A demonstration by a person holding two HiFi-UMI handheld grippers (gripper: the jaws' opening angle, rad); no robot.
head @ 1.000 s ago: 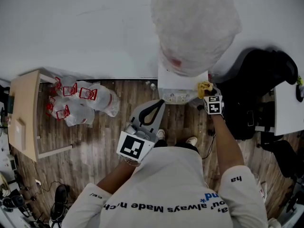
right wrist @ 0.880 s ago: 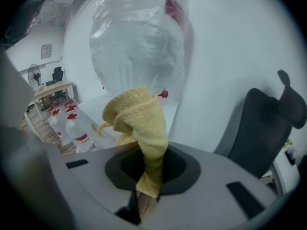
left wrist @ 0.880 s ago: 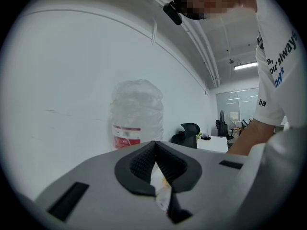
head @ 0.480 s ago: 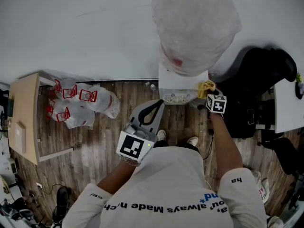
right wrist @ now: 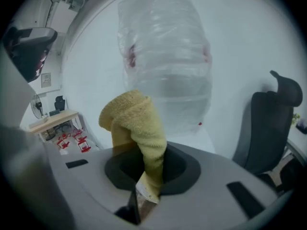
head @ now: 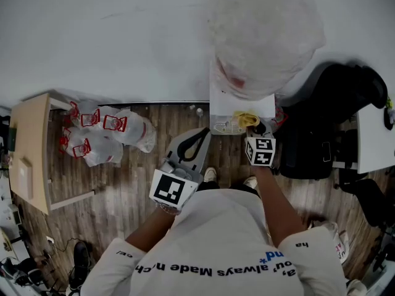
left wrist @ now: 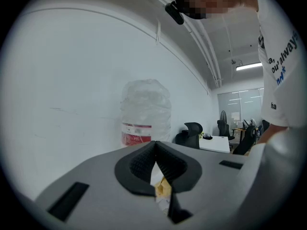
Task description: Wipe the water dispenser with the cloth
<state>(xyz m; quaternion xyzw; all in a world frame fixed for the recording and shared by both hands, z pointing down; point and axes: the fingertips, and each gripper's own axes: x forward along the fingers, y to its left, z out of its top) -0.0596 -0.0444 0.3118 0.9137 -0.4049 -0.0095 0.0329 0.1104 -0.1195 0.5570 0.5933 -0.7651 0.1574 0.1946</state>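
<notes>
The white water dispenser point(head: 229, 102) stands against the wall, with a large clear bottle point(head: 265, 36) on top of it. A yellow cloth point(head: 247, 119) lies against the dispenser's top front edge, and my right gripper point(head: 253, 128) is shut on it. In the right gripper view the cloth point(right wrist: 136, 123) sticks up out of the closed jaws of the right gripper point(right wrist: 148, 176), in front of the bottle point(right wrist: 165, 56). My left gripper point(head: 205, 134) hangs in front of the dispenser, to its left. Its jaws are shut on nothing. In the left gripper view the left gripper point(left wrist: 156, 159) points at the bottle point(left wrist: 146, 111).
A black office chair point(head: 333, 122) stands just right of the dispenser, with a white desk point(head: 373, 140) beyond it. Plastic bags with red print point(head: 105, 131) lie on the wood floor to the left, beside a light wooden table point(head: 31, 147). The person's feet are below the dispenser.
My right gripper has carried the cloth leftward along the dispenser's top front edge, from the right corner toward the middle. The left gripper has hardly moved.
</notes>
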